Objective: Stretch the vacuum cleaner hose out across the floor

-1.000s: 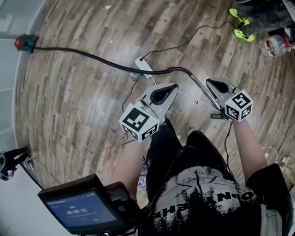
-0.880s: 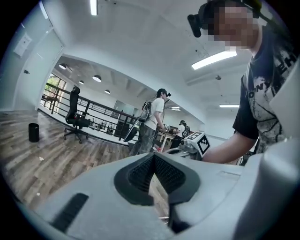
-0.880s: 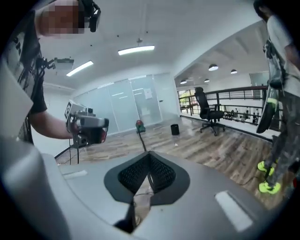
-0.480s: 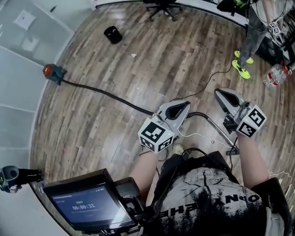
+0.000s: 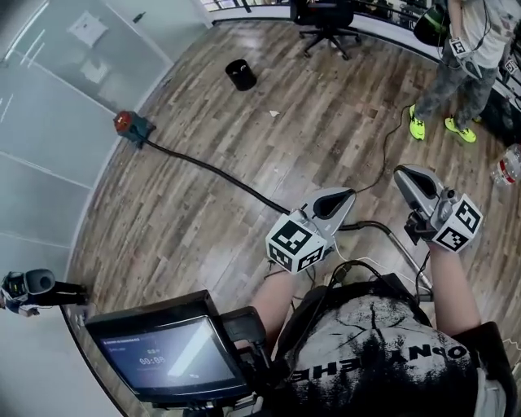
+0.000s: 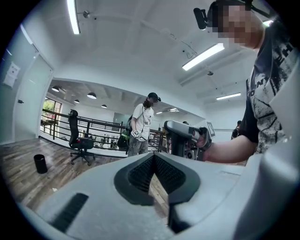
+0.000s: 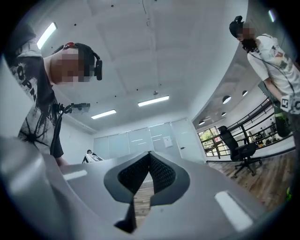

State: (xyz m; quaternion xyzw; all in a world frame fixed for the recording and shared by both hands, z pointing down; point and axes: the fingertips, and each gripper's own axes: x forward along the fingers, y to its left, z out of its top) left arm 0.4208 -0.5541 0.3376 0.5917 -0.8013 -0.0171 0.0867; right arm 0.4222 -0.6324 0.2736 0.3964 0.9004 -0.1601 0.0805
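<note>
In the head view, the hose (image 5: 203,169) passes behind the left gripper (image 5: 340,200) at mid-frame. We cannot follow its near end, which is hidden behind the person's body (image 5: 366,342) at lower right. The top edge cuts off the bystander (image 5: 468,49) above the chest, and also the back of the office chair (image 5: 326,18). The right edge crops a bottle (image 5: 510,167). At lower left, glare and small print leave the screen (image 5: 167,358) unreadable to us.

Wooden plank floor (image 5: 203,220). On it, a black hose (image 5: 212,171) runs in a long line from a red-topped vacuum cleaner (image 5: 130,125). A black bin (image 5: 240,74), an office chair (image 5: 328,24) and a white scrap (image 5: 274,114) also rest there.
</note>
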